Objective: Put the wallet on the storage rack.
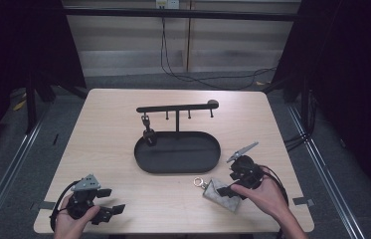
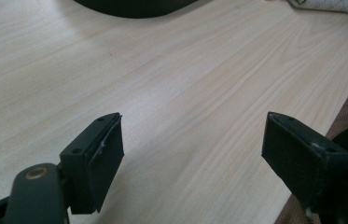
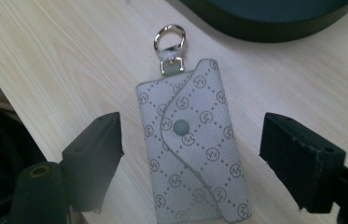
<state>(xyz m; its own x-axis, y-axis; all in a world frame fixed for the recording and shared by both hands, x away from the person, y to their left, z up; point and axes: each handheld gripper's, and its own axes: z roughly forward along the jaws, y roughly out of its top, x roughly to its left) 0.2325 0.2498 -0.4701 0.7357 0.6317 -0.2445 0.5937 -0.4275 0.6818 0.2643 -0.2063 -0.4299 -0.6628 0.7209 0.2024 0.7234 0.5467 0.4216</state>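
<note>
High view: the pale wood worktop (image 1: 113, 149) carries, at its middle, a black oval tray (image 1: 177, 152) with a hook rack (image 1: 177, 106) rising from its far edge; one small dark item already hangs from the leftmost hook (image 1: 146, 125), and the other hooks stand free. Toward the near right, lying flat on the wood just outside the tray, is a grey patterned key pouch (image 1: 221, 193) with a metal clasp ring (image 1: 199, 182) at the end that points toward the tray. The right gripper (image 1: 232, 189) is at the pouch's near-right end. In the right gripper view its jaws stand wide apart on either side of the pouch (image 3: 195, 144), neither pad pressing on it, the ring (image 3: 169, 38) pointing away from the camera. The left gripper (image 1: 116, 199) rests near the worktop's near-left corner, well apart from all this, its jaws also spread wide over bare wood with nothing between them.

By my reading, the step in hand is the pick-up of the pouch, not yet made. The next move calls for closing the right gripper across the pouch's flat body, then lifting so the ring hangs free, since the small ring must be threaded onto a thin free hook.
</note>
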